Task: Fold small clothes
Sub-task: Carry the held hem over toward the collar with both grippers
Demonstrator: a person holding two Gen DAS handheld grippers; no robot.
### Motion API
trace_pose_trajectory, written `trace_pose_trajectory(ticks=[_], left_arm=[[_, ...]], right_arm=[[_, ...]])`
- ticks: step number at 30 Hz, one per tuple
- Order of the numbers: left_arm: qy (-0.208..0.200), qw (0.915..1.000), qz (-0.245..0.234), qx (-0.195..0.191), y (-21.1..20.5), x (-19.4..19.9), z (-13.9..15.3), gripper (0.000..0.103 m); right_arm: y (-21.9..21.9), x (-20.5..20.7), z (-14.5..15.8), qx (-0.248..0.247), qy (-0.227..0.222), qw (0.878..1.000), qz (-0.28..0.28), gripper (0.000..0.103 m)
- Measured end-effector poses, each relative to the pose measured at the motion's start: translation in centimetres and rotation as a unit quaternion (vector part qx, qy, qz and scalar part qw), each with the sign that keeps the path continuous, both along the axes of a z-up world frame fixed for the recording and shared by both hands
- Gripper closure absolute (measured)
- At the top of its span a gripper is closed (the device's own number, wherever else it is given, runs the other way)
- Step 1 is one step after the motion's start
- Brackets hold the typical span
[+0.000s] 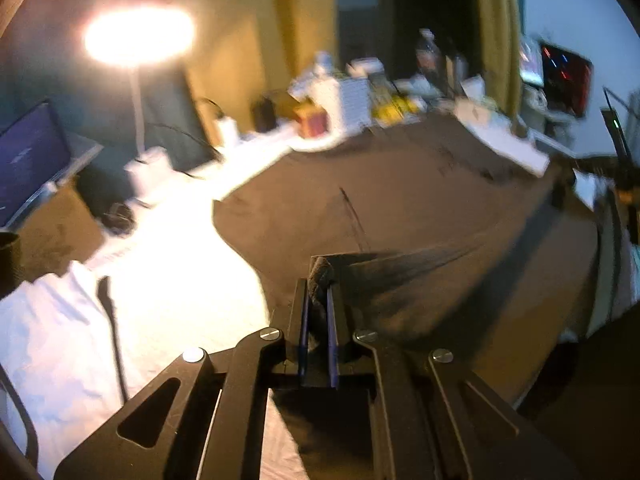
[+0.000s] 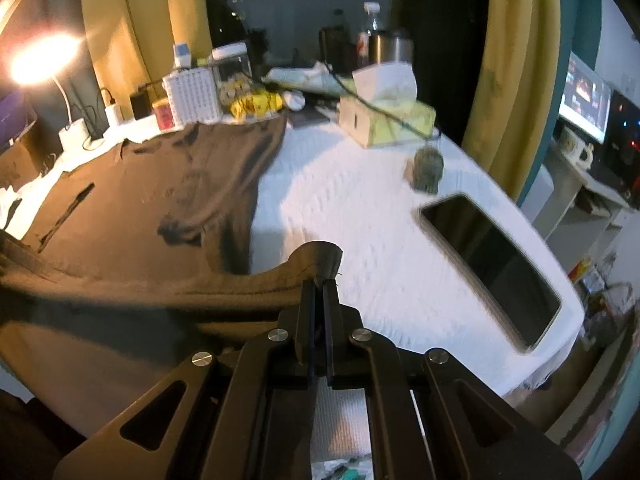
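Brown garment [image 2: 132,208] spread on white bedcover [image 2: 360,220], near hem lifted. Left gripper [image 1: 318,300] and right gripper [image 2: 319,300] jaws clamped on hem corners. Thin pinch: slippage risked. Phone [image 2: 492,264] right of garment could be snagged.

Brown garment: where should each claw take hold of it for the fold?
At its near corners, as now. The left claw pinches one bunched corner of the brown garment; the right claw pinches the other. Come from the near edge: the hem there is lifted and taut, while the rest lies flat on the white cloth.
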State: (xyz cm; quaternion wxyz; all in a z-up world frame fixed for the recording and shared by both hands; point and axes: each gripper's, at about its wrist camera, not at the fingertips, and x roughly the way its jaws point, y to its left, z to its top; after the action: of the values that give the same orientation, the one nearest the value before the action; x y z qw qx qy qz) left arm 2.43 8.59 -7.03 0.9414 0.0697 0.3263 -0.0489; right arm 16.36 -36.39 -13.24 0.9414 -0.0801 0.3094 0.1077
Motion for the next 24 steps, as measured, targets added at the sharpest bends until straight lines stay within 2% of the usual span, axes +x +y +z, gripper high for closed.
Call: trace_pose_trajectory(ticks=[5, 13, 24], left_arm=[[-0.036, 0.9986, 0.037, -0.011, 1.4, 0.4, 0.9, 0.097], [-0.072, 0.9949, 0.065, -0.027, 2.9, 1.7, 2.0, 0.097], [-0.093, 0.9921, 0.080, -0.026, 4.5, 4.7, 3.4, 0.097]], right_arm=[[0.6, -0.1, 2.4, -0.004, -0.029, 1.000, 0.006, 0.099], [1.7, 1.1, 5.4, -0.007, -0.068, 0.998, 0.016, 0.099], [3.2, 4.7, 6.9, 0.011, -0.094, 0.995, 0.026, 0.099]])
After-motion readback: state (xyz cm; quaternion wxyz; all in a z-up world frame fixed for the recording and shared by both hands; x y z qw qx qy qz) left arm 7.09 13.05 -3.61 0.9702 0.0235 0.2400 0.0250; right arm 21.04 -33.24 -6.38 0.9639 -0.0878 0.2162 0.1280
